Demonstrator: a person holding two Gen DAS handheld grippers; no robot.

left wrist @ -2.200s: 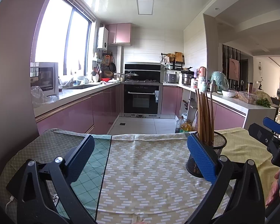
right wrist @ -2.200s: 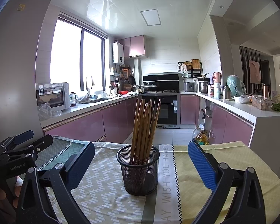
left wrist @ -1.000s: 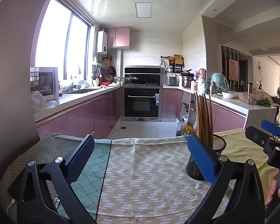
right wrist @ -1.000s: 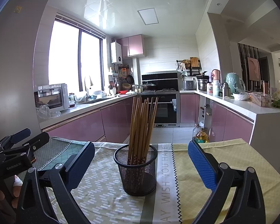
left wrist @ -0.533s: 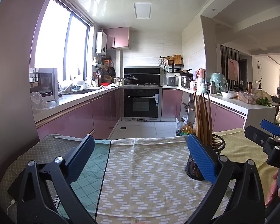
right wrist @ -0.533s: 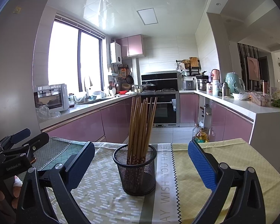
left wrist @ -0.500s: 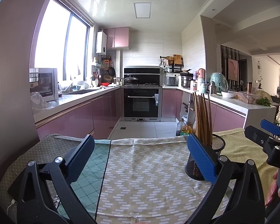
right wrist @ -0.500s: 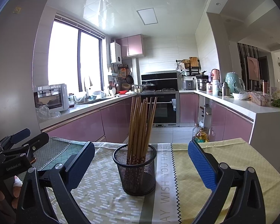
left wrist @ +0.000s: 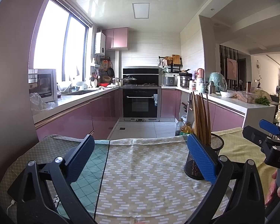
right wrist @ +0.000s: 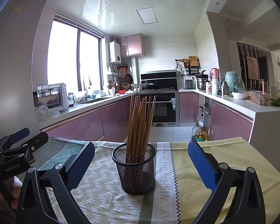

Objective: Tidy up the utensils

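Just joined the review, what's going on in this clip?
A person holds a pair of tongs in each hand over a cloth-covered table. The right tongs are open, lined up with a black mesh cup of wooden chopsticks. The left tongs are open too, over bare cloth. Nothing is gripped.

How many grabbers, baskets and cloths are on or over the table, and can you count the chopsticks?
Grabbers: 2, left gripper and right gripper.
Mesh basket: 1.
Cloths: 1 patterned tablecloth.
Chopsticks: a bundle, too overlapped to count.
Total without chopsticks: 4.
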